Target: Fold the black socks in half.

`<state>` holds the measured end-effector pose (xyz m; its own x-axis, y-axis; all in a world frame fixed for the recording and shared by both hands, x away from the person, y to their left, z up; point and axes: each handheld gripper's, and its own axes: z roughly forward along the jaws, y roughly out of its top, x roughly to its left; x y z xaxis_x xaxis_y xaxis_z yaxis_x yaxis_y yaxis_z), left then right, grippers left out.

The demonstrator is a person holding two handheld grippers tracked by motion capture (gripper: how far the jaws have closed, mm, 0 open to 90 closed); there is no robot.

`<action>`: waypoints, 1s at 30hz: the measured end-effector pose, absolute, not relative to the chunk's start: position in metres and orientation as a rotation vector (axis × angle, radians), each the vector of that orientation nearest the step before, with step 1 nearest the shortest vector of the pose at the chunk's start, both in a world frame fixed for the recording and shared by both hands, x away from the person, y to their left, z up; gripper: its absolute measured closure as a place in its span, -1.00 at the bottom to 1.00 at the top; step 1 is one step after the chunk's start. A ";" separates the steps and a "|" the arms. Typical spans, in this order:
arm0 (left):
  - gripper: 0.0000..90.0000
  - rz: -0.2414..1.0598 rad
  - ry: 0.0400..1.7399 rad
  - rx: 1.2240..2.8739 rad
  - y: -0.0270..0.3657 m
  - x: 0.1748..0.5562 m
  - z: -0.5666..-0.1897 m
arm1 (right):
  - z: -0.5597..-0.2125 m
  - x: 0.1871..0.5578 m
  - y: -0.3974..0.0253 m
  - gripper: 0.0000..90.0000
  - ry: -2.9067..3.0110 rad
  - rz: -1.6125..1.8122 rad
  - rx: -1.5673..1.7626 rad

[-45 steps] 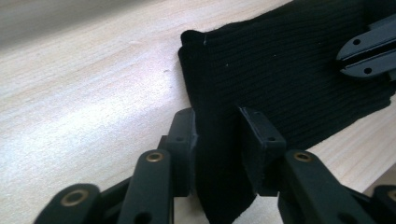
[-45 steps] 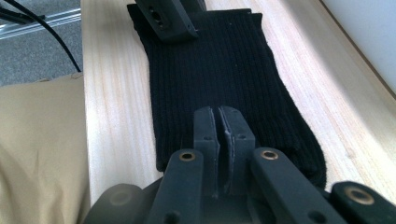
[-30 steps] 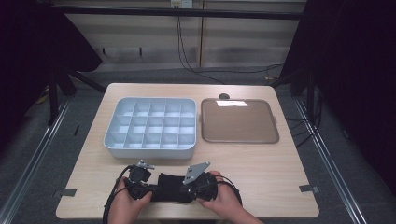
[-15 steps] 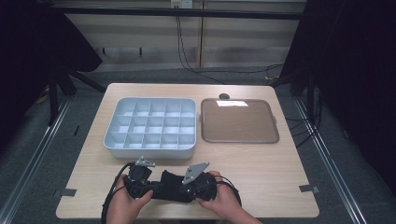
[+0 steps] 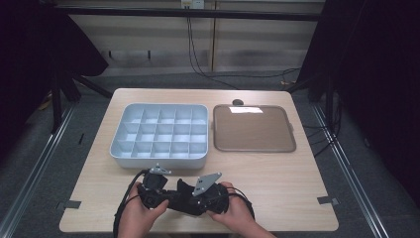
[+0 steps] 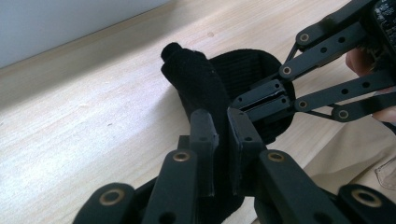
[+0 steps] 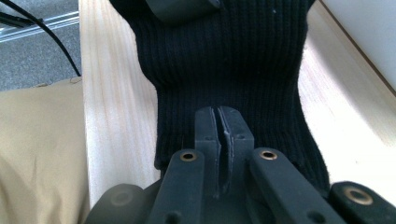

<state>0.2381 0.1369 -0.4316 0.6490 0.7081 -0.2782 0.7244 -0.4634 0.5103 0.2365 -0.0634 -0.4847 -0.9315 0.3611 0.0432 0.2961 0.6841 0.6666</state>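
A black knitted sock point(image 5: 182, 194) lies near the table's front edge, stretched between my two grippers. My left gripper point(image 5: 171, 195) comes in from the left. In the left gripper view its jaws point(image 6: 223, 126) are closed on the sock's dark fabric point(image 6: 196, 79), and one end of the sock pokes up behind them. My right gripper point(image 5: 192, 199) comes from the right. It is shut on the ribbed cuff, as the right gripper view point(image 7: 219, 114) shows, with the sock point(image 7: 224, 56) spreading away from it. In the left gripper view the right gripper point(image 6: 243, 103) pinches the cuff's rim.
A white tray with several compartments point(image 5: 159, 157) stands just behind the grippers. A flat brown tray point(image 5: 252, 130) lies to its right, with a small dark object point(image 5: 237, 102) behind it. Beige trousers point(image 7: 37, 154) show below the table's front edge.
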 end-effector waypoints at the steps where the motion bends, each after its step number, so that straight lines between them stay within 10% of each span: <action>1: 0.82 -0.044 1.106 2.261 0.136 0.238 -0.432 | -0.485 0.236 -0.063 0.92 2.796 1.083 0.548; 30: 0.82 -0.044 1.123 2.266 0.132 0.247 -0.441 | -0.459 0.241 -0.120 1.00 2.750 1.112 0.679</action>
